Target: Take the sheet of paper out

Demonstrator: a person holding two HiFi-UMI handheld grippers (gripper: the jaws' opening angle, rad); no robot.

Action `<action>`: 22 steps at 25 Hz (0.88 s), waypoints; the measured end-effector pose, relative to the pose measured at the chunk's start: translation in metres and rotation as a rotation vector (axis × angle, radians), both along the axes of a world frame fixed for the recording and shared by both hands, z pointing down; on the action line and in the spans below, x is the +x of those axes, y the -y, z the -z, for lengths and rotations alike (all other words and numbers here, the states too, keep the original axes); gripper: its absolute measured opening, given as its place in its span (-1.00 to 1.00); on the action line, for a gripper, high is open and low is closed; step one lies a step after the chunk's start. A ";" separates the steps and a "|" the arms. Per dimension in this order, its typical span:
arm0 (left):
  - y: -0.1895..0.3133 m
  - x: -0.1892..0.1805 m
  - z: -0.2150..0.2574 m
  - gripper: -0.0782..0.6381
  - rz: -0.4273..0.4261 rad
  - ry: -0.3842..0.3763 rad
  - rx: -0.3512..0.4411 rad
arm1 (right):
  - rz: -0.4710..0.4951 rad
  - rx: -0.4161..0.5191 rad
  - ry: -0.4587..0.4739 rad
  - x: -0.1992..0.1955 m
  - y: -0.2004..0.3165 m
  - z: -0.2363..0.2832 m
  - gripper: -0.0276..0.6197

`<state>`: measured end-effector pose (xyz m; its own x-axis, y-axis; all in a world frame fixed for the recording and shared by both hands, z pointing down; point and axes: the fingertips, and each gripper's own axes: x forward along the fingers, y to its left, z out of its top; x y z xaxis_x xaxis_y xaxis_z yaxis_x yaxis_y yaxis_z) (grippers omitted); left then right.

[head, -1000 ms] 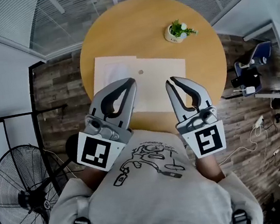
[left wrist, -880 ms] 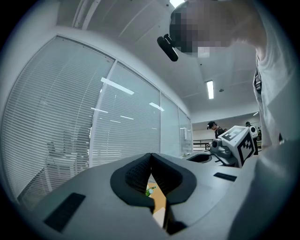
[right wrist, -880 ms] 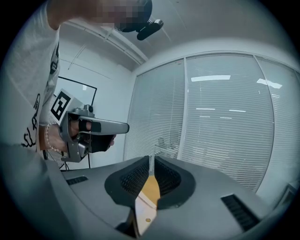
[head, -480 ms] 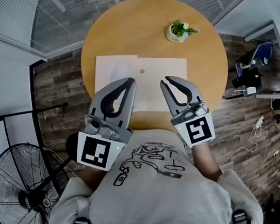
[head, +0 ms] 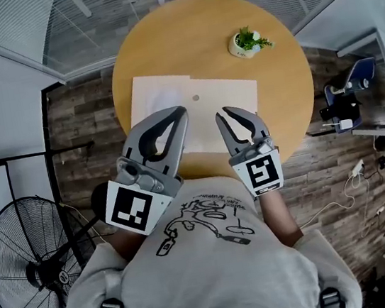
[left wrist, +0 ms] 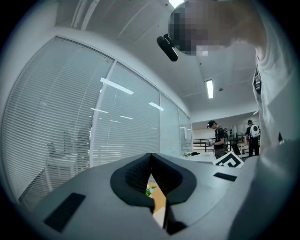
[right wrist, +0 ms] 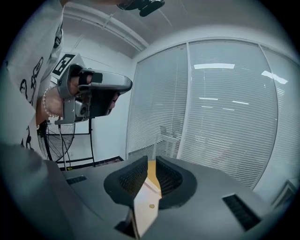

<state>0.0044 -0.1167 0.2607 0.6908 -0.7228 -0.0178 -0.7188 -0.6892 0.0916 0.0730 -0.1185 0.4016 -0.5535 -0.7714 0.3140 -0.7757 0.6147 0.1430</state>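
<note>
A cream envelope (head: pixel 228 101) with a round clasp lies on the round wooden table (head: pixel 196 34). A white sheet of paper (head: pixel 158 91) sticks out at its left end. My left gripper (head: pixel 181 110) hovers over the envelope's near left part, shut and empty; its tips meet in the left gripper view (left wrist: pixel 150 155). My right gripper (head: pixel 224 113) hangs above the envelope's near edge, beside the left one. Its jaws have just been opening and stand slightly open with nothing between them. Through that gap (right wrist: pixel 151 160) I see the envelope (right wrist: pixel 146 199) below.
A small potted plant (head: pixel 246 41) stands at the table's far right. A standing fan (head: pixel 31 274) is on the floor to the left, and a cluttered desk (head: pixel 356 100) to the right. Glass walls with blinds run behind the table. People stand far off in the left gripper view.
My right gripper has sunk toward the table and slid a little left, closer to the left gripper, and its jaws have parted somewhat. The left gripper has stayed put.
</note>
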 end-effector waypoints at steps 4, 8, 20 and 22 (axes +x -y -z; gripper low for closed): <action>0.000 0.001 0.000 -0.73 -0.003 0.001 0.003 | 0.005 -0.011 -0.008 0.000 0.000 -0.012 -0.71; 0.000 0.002 0.000 -0.73 -0.005 0.002 0.003 | -0.007 -0.041 -0.006 0.000 -0.001 -0.026 -0.70; -0.002 0.000 0.002 -0.73 0.006 0.001 0.008 | 0.001 -0.077 -0.036 0.001 -0.003 -0.074 -0.68; -0.002 -0.002 0.001 -0.73 0.007 0.001 0.009 | 0.004 -0.077 -0.040 0.000 -0.003 -0.083 -0.68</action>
<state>0.0027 -0.1143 0.2593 0.6857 -0.7275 -0.0233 -0.7237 -0.6849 0.0849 0.0732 -0.1159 0.4845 -0.5424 -0.7419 0.3942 -0.7678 0.6282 0.1260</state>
